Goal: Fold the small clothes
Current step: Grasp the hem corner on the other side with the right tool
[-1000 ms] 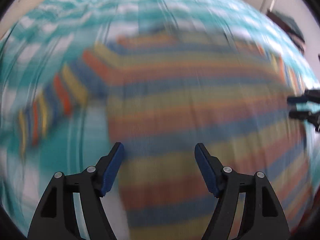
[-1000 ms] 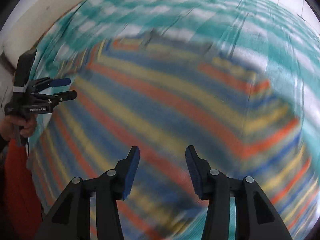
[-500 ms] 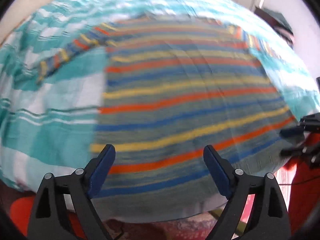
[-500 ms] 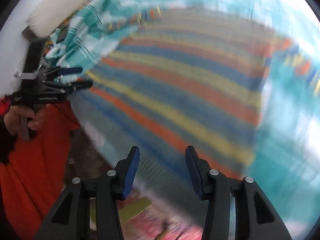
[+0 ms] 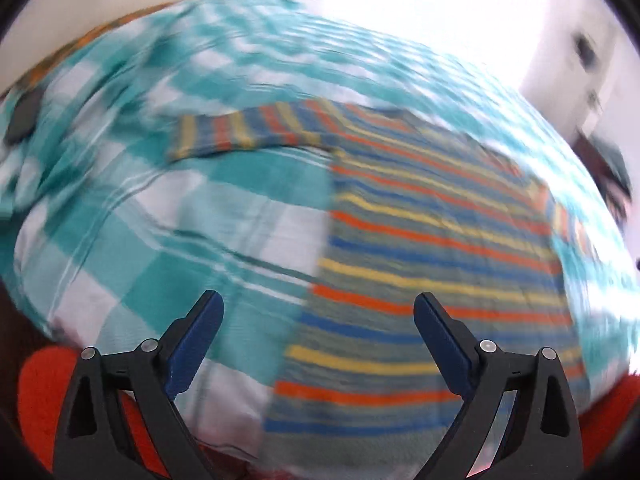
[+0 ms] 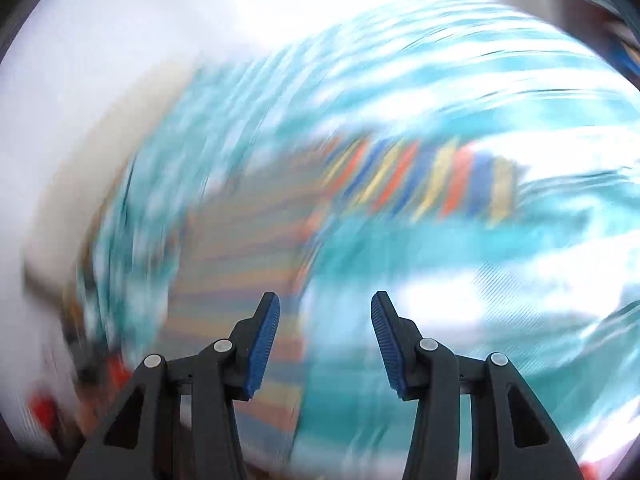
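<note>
Both grippers swung off striped shirt, lying flat; jaws empty, left widening

A: Daylight floods in from the top, blowing the white wall out to glare.

B: The right wrist view smears worst; the teal-and-white checked bedsheet swirls. Fisheye bends the edges, though the blue-padded fingers stay sharp.
</note>
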{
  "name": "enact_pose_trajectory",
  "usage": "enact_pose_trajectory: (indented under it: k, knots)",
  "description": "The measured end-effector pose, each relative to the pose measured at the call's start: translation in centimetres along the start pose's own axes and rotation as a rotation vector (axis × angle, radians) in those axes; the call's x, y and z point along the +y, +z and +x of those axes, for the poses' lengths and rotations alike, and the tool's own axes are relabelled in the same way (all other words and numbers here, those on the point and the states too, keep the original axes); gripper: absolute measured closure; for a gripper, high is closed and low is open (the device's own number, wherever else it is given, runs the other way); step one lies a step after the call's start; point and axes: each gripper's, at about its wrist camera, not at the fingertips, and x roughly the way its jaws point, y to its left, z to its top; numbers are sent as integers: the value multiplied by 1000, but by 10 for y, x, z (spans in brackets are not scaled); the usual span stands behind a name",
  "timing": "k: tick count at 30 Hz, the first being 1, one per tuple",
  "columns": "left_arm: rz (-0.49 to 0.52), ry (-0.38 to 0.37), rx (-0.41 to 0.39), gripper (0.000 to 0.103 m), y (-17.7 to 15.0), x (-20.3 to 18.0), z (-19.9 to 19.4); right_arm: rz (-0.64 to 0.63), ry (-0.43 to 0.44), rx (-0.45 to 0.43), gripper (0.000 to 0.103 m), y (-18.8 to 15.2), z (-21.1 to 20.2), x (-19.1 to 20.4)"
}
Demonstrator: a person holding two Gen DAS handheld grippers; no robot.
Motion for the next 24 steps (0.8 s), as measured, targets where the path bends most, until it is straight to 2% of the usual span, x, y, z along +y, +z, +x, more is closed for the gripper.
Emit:
enact_pose_trajectory:
  k: [3,5,7,11,17,19,24]
  knots:
    - [-71,62,43,7,-10,22,11,255,47,-73,53,28,9,-61]
    - [-126,41,59,7,-10,31,15,407,64,-91,53,23,26,-96]
    - [-141,54,47,7,-9,35,14,530,84,-49,53,13,54,-123]
    - [-124,77,70,7,-11,29,20,576,42,-5,53,4,87,-150]
    - [-88,105,96,7,-12,21,32,690,100,-119,53,3,95,-175]
    - [-78,111,110,7,-13,20,36,689,101,-132,53,12,99,-176]
    - [-61,134,124,7,-16,19,41,629,106,-75,53,38,121,-173]
